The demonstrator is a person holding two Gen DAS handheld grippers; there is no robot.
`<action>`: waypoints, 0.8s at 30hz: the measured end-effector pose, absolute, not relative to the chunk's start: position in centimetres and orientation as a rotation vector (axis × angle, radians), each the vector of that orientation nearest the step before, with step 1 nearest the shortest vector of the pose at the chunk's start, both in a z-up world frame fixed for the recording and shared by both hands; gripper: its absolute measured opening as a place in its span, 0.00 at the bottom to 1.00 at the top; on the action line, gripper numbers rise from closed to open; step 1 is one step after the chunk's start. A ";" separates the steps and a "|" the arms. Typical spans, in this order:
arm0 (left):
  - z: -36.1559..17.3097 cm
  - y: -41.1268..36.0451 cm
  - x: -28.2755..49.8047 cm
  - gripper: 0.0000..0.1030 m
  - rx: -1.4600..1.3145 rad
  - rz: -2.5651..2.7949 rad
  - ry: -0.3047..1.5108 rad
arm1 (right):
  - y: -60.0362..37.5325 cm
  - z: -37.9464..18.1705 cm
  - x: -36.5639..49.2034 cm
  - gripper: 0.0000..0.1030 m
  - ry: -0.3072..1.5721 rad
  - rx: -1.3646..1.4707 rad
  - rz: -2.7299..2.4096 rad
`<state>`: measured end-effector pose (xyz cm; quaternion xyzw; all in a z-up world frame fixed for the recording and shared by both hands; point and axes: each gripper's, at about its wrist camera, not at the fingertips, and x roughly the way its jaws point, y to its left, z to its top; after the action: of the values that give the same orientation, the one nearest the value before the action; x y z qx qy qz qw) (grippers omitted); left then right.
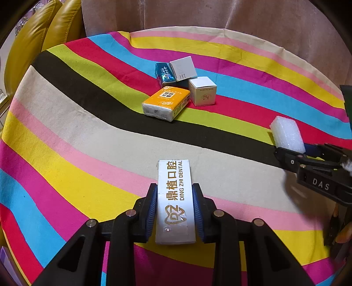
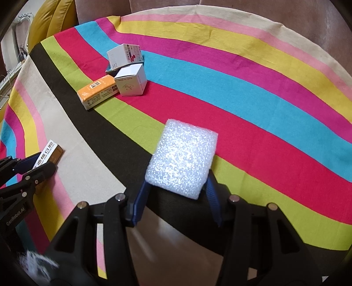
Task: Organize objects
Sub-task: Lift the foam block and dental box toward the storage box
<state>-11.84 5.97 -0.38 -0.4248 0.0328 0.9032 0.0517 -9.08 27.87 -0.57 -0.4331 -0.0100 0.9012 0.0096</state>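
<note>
My left gripper (image 1: 175, 193) is shut on a long white dental box (image 1: 175, 198) with gold lettering, held just over the striped tablecloth. My right gripper (image 2: 177, 182) is shut on a white foam block (image 2: 182, 156), held above the cloth. In the left wrist view the foam block (image 1: 287, 134) and the right gripper (image 1: 292, 151) show at the right edge. In the right wrist view the dental box (image 2: 49, 155) and the left gripper (image 2: 41, 166) show at the left. A cluster lies mid-table: an orange tissue pack (image 1: 166, 103), a white cube box (image 1: 202, 90), a white box (image 1: 183, 68) leaning on a teal box (image 1: 164, 74).
The round table is covered by a striped cloth (image 1: 66, 136). Yellow leather chairs (image 1: 33, 41) stand at the back left, a beige curtain (image 1: 220, 15) behind. In the right wrist view the cluster (image 2: 116, 77) sits at the far left of the table.
</note>
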 end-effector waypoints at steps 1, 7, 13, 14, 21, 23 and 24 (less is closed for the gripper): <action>-0.4 6.0 -11.8 0.31 -1.293 2.749 0.102 | 27.8 -0.5 -8.9 0.51 -0.034 -1.351 2.809; -0.3 5.4 -10.2 0.31 -1.299 2.740 0.067 | 27.0 -0.1 -4.9 0.51 0.089 -1.374 2.801; -0.1 4.1 -5.9 0.31 -1.256 2.716 -0.079 | 25.3 0.4 0.0 0.51 0.134 -1.359 2.847; 0.0 3.8 -5.0 0.31 -1.252 2.715 -0.096 | 25.0 0.6 0.5 0.51 0.130 -1.358 2.852; 0.4 2.3 -0.6 0.31 -1.246 2.703 -0.093 | 22.1 1.3 4.3 0.51 0.014 -1.362 2.885; 0.7 1.7 0.5 0.31 -1.242 2.712 -0.099 | 20.9 1.6 5.1 0.51 -0.036 -1.366 2.892; 0.9 1.4 1.0 0.31 -1.237 2.722 -0.097 | 20.4 1.7 5.4 0.51 -0.063 -1.368 2.894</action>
<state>0.99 1.37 0.92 -0.4124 -0.0325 0.9073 0.0752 5.41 20.40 1.70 -0.4270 -0.0197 0.9035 -0.0300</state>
